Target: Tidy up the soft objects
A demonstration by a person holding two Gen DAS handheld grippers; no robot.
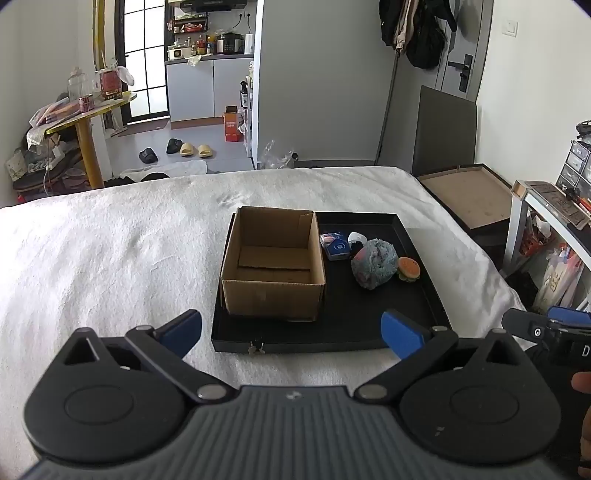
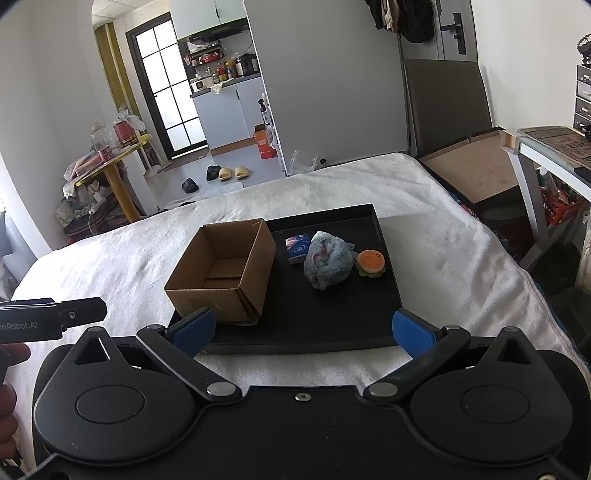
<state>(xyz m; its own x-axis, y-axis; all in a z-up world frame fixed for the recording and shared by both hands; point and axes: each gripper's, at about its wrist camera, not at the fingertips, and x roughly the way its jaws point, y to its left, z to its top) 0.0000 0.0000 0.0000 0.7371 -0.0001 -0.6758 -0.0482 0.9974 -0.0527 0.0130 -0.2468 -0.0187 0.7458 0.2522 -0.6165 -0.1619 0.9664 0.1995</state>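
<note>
White item (image 1: 356, 236) half-hidden behind plush (image 1: 373, 266)

A small lived-in home, a studio flat by the look of it. A bed (image 1: 129, 251) under a white fleece blanket filling the near half. At twelve o'clock, past a grey partition wall (image 1: 321, 81), a kitchenette (image 1: 210, 48) with white cabinets and a crowded counter. At eleven o'clock, slippers (image 1: 194, 149) on a tiled floor before a glazed door (image 1: 146, 55). At one o'clock, coats (image 1: 413, 29) hung beside an entrance door (image 1: 465, 62). At ten o'clock, a cluttered yellow side table (image 1: 88, 114).
</note>
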